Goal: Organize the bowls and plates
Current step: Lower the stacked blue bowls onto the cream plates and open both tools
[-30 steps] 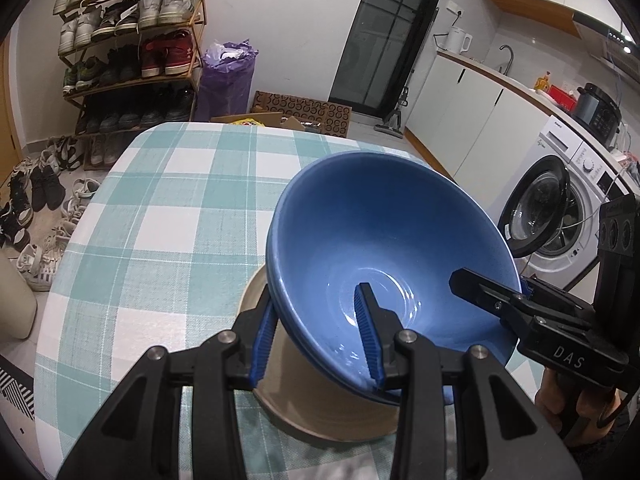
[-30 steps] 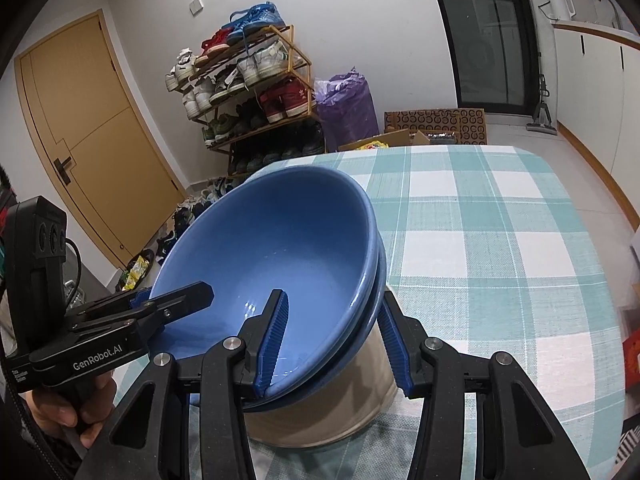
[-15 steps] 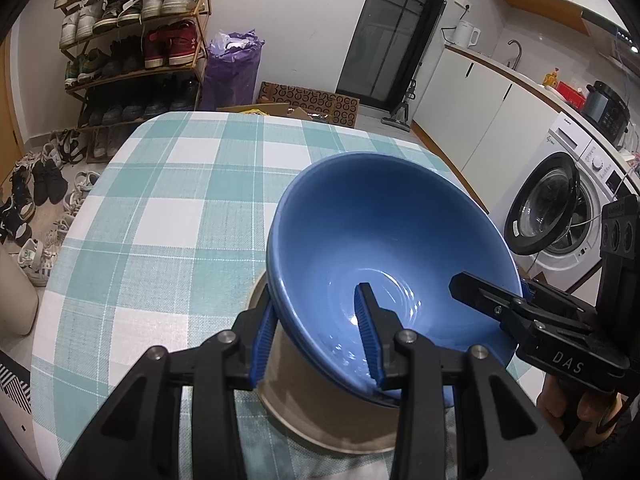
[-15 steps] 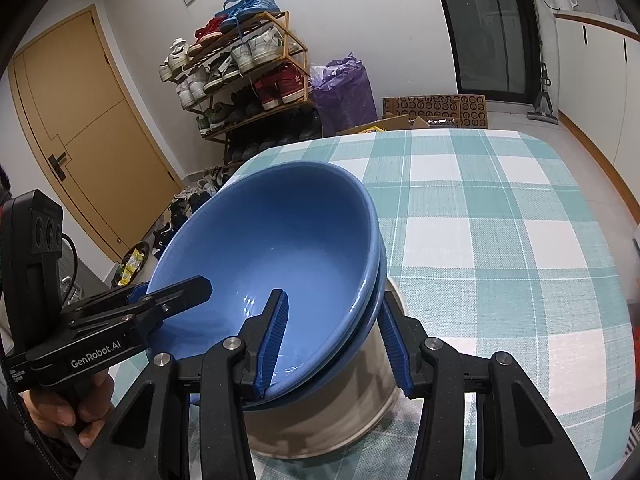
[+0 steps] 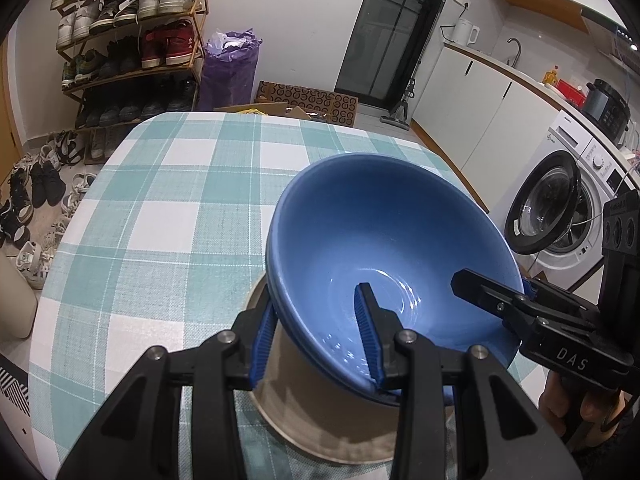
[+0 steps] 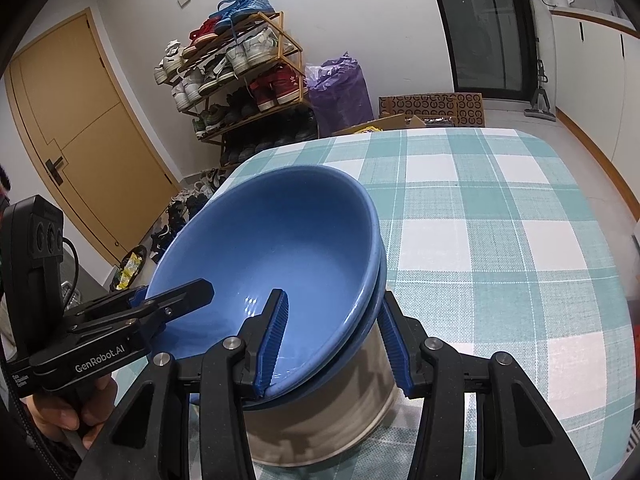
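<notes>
Lifted a little since a second ago, the two nested glossy blue ceramic bowls sit above the beige stoneware plate near the checked teal-and-white tablecloth's front edge. My left claw clenches their rim on one side, my right claw grips the opposite rim.

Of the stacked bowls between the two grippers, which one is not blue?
The beige bowl at the bottom of the stack. The two blue bowls nested above it share one colour.
</notes>
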`<state>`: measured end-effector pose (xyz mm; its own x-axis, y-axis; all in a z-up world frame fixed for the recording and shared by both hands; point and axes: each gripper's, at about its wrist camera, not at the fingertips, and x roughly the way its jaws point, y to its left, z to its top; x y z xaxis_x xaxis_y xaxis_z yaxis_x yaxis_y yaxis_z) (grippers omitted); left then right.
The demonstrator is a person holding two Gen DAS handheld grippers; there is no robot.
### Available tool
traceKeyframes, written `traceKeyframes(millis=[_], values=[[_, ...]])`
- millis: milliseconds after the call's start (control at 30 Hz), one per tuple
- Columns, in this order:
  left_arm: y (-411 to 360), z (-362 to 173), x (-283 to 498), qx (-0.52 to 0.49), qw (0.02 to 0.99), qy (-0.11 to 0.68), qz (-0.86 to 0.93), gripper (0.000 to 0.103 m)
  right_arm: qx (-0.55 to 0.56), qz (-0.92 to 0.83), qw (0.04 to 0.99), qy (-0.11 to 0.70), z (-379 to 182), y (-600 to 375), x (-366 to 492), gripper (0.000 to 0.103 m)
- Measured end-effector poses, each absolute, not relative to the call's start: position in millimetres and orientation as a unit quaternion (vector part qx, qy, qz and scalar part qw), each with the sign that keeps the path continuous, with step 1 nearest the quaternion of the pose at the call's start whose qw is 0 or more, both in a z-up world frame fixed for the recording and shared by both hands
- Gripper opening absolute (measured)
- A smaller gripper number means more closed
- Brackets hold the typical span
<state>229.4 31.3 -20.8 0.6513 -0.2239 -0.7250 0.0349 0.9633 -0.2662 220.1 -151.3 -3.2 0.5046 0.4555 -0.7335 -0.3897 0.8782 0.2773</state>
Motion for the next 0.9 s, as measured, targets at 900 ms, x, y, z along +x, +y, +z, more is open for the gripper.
traceKeyframes(millis=[900], values=[[32.0,-18.1,227.5,-0.112,0.902,0.409,-0.077,0.051,0.037,0.250,0.863,0.437,-3.2,-151.7,224.2,0.052]])
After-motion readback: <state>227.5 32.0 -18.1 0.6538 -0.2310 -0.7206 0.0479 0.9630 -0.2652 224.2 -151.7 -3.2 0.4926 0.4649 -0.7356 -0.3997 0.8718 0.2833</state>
